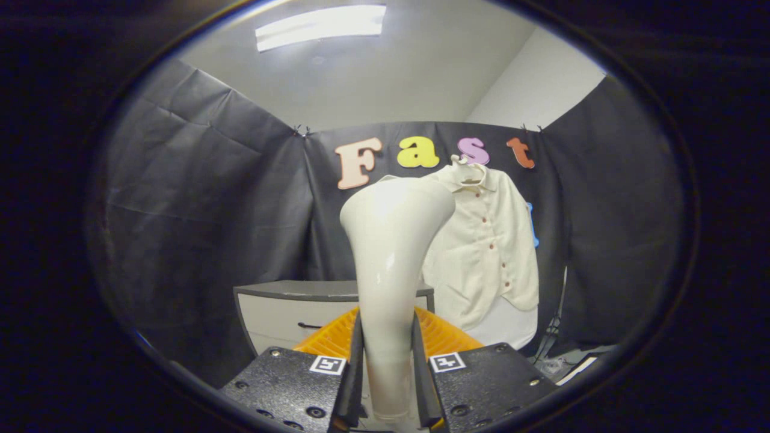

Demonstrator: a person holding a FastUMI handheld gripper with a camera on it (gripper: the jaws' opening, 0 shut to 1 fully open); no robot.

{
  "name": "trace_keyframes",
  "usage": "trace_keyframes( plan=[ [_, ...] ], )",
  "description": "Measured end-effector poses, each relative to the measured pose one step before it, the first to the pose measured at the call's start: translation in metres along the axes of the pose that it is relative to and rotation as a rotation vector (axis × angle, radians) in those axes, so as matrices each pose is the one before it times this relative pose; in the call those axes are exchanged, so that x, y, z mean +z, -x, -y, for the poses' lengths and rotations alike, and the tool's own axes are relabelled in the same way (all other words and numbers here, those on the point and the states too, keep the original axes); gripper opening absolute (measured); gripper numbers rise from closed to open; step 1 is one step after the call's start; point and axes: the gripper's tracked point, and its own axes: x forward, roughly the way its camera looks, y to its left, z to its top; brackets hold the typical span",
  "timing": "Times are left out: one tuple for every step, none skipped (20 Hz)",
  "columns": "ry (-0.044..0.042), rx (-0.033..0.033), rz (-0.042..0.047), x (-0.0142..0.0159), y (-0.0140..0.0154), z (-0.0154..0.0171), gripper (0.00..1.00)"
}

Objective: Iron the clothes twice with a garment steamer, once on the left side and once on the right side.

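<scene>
In the gripper view, the gripper (pixel 388 385) has its jaws closed narrow on the handle of a white garment steamer (pixel 388 252), one finger pressing each side of the handle. The steamer stands upright between the fingers and widens at the top into a broad, flared head that tilts toward the right.

Beyond the steamer head, slightly to its right, a cream shirt (pixel 487 252) hangs on a hanger (pixel 471 174) against the black booth wall. Its front faces the camera, with a row of small dark buttons running down the middle, and the collar sits at the top by the hanger hook. The steamer head overlaps the shirt's left shoulder from this angle; whether the two touch cannot be told.

Just ahead of the fingers, behind the handle, lies an orange ribbed rack (pixel 439 337). Behind that stands a grey cabinet (pixel 283 310) with a dark drawer handle. A ceiling light (pixel 320 26) glows overhead.
</scene>
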Motion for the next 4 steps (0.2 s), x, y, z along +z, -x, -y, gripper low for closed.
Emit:
trace_keyframes(
  plan=[
    [-0.01470, -0.01245, -0.00297, -0.00152, 0.00022, 0.00503, 0.36],
    [-0.01038, -0.00935, -0.00323, -0.00151, 0.00083, 0.00370, 0.36],
    [-0.00858, -0.00514, -0.00230, -0.00141, 0.00000, 0.00192, 0.36],
    [-0.00685, -0.00510, -0.00139, -0.00110, 0.00034, 0.00154, 0.36]
  ],
)
